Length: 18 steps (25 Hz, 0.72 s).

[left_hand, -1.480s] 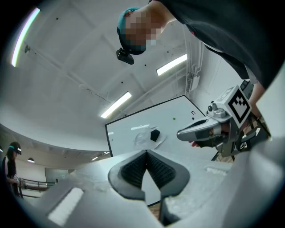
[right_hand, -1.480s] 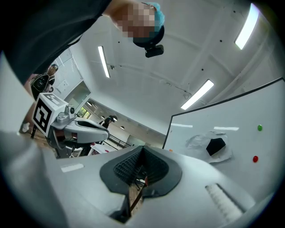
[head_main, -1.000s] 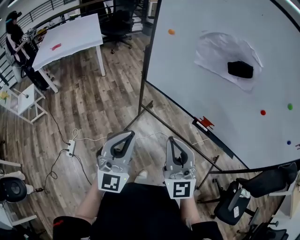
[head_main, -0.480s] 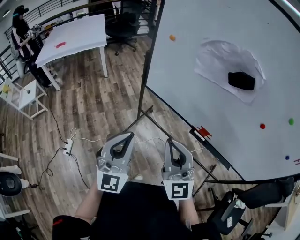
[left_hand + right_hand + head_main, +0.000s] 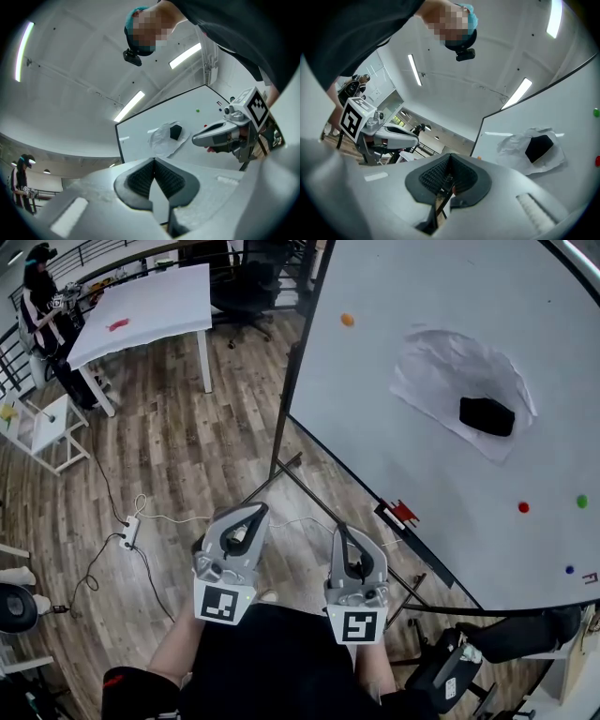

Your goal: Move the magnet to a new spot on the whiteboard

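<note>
With left tongs (image 5: 253, 509) and right tongs (image 5: 341, 530) closed empty, the red magnet (image 5: 523, 507) far ahead-right looks hard, light, clingy: pinch its rim.

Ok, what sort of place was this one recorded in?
Likely an open office or lab: a large whiteboard on a floor stand, a white table and an office chair on a wood-plank floor, and strip lights overhead.
</note>
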Available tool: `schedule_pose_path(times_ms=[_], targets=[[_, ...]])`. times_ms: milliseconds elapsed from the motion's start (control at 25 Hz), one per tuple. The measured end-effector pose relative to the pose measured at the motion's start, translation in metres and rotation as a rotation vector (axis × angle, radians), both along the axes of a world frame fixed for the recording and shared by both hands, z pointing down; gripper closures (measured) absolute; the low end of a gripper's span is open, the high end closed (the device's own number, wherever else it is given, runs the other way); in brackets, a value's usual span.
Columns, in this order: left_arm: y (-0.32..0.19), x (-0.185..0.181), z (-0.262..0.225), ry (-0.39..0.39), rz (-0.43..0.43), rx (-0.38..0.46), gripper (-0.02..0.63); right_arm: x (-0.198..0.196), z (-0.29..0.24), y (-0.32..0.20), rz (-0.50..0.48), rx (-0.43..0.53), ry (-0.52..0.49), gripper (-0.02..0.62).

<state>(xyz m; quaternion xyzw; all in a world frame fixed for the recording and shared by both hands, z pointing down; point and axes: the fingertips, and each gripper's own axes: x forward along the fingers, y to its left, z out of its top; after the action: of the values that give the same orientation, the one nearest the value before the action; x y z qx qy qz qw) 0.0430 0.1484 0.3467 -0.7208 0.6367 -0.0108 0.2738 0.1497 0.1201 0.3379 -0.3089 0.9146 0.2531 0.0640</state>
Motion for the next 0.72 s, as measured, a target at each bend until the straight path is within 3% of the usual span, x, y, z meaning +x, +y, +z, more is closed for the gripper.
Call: schedule_pose_path(times_ms=[400,720], targets=[[-0.061,-0.006,0.001,0.019,0.069,0.013,0.604,0.0,0.005,-0.054,0.078,0.005,0.029,0.594],[-0.123,-0.034,-0.01,0.021,0.102,0.031,0.604,-0.031,-0.004,-0.109,0.099,0.012,0.03,0.594]])
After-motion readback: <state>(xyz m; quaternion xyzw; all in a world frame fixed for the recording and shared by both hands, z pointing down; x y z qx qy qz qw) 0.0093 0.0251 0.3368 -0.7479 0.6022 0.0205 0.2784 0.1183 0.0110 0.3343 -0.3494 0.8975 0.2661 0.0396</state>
